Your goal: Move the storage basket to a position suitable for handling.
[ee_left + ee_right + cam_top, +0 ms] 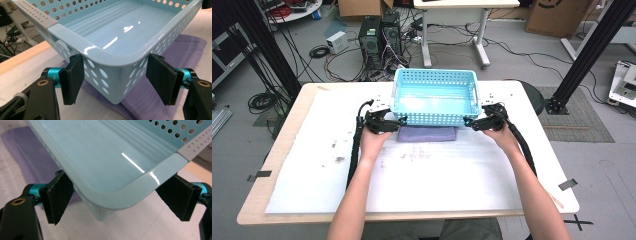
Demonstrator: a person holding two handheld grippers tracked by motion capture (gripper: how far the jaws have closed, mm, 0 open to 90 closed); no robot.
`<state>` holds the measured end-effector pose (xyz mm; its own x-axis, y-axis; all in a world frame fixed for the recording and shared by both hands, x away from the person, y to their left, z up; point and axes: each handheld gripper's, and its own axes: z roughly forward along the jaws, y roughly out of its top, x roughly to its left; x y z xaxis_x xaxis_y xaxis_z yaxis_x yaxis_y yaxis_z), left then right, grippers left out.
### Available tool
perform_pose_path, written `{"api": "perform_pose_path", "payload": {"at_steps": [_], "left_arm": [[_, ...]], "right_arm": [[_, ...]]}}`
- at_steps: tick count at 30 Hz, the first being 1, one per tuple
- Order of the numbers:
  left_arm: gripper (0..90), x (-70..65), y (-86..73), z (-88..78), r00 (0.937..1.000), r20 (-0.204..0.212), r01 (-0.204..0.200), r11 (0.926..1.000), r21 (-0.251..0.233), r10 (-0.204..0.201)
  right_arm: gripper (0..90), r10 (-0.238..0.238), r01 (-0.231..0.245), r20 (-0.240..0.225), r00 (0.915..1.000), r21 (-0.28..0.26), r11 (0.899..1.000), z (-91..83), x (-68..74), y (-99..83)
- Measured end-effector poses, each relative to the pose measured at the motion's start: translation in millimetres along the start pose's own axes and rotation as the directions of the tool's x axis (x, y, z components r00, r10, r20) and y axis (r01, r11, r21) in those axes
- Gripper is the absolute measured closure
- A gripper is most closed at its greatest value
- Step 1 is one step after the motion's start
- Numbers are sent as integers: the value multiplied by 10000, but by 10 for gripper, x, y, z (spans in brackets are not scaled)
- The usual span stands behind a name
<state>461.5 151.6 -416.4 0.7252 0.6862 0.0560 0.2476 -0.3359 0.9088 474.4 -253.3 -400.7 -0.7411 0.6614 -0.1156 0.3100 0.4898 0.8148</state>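
Both forearms reach forward, level. Left gripper (398, 121) and right gripper (469, 121) straddle the basket's (434, 80) near corners, jaws spread, unclamped.

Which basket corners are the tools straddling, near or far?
The two near corners of the blue basket: left tool and right tool, jaws open around them. The far corners sit free.

Bright, even overhead light — glare streaks on the basket (130, 27) floor.
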Motion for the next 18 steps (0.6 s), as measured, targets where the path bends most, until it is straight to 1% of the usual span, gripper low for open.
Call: {"api": "perform_pose_path", "payload": {"at_steps": [2,3,4,5,7,9,12,13,15,16,17,18], "left_arm": [[312,7,-43,57,9999,12,140,9998,167,-140],[310,10,-52,65,9999,5,130,9998,165,-130],[308,12,-53,67,9999,13,122,9998,173,-122],[307,9,-50,69,9999,-21,169,9998,83,-169],[303,8,-50,69,9999,-21,171,9998,90,-171],[302,7,-48,62,10000,-25,-28,9996,282,28],[300,3,-42,50,9998,-52,-188,9986,502,191],[296,7,-41,44,9997,-115,-200,9985,501,207],[292,31,-37,10,9998,-172,-129,9991,393,136],[287,40,-40,-4,9998,-209,-51,9994,337,59],[281,52,-39,-21,9997,-231,-64,9993,370,72],[274,54,-39,-31,9997,-235,-27,9992,405,37]], "right_arm": [[146,172,-171,-55,9998,237,9996,67,-31,-25],[145,269,-266,-73,9996,352,9990,94,-40,-43],[143,209,-206,-72,9998,392,9990,99,-45,-52],[142,222,-219,-55,9997,386,9990,102,-41,-55],[141,209,-207,-51,9998,398,9990,98,-42,-52],[141,156,-154,-52,9999,463,9988,98,-39,-57],[143,38,-35,-51,10000,611,9981,93,-29,-66],[143,-18,18,2,10000,623,9981,84,-34,-66],[143,88,-91,60,9999,591,9982,56,-46,-69],[143,54,-61,131,9999,536,9985,35,-69,-75],[144,83,-90,136,9999,492,9987,18,-89,-84],[143,209,-215,127,9997,546,9983,-3,-101,-95]]}}
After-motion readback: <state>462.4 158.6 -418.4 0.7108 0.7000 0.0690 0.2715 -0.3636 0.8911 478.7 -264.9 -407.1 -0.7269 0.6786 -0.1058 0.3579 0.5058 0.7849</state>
